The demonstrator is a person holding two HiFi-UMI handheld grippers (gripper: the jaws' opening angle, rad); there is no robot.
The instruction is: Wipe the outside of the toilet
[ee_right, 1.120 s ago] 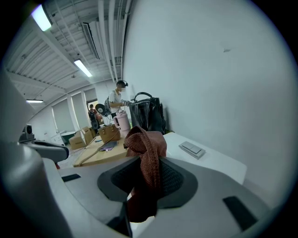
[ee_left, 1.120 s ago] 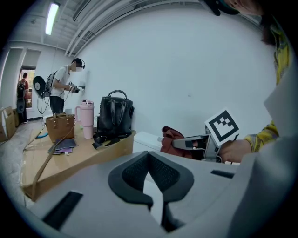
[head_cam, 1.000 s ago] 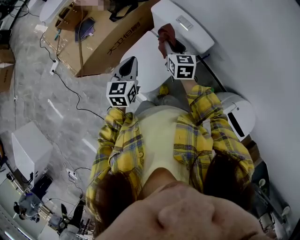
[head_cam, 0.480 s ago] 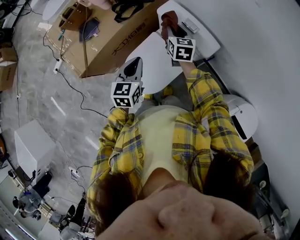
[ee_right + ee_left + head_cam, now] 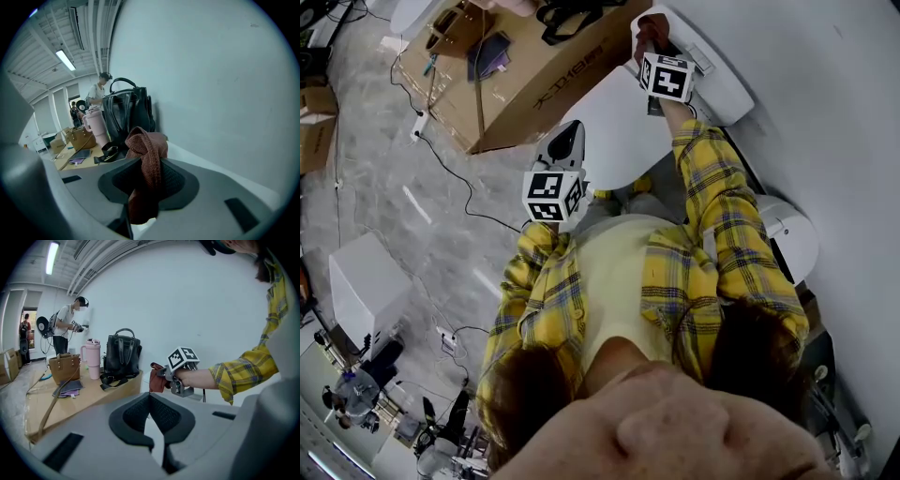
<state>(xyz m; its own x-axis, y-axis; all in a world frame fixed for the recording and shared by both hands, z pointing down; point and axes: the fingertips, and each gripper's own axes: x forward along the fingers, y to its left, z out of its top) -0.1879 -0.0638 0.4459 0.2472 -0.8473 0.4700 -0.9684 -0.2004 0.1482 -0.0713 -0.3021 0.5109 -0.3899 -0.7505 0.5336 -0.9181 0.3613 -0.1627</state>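
wiping step in hand at toilet tank [image 5: 717,89], far right | right tongs [image 5: 147,176] clamped on brown cloth [image 5: 149,154] over tank's far end | left tongs [image 5: 150,398] pressed together, empty, above lid [image 5: 609,131] | next: likely drag cloth along tank, then sides

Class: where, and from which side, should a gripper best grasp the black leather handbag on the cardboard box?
Probably the arched top handle of the black leather handbag, from above: it stands upright, clear of the body, thin enough to pinch.
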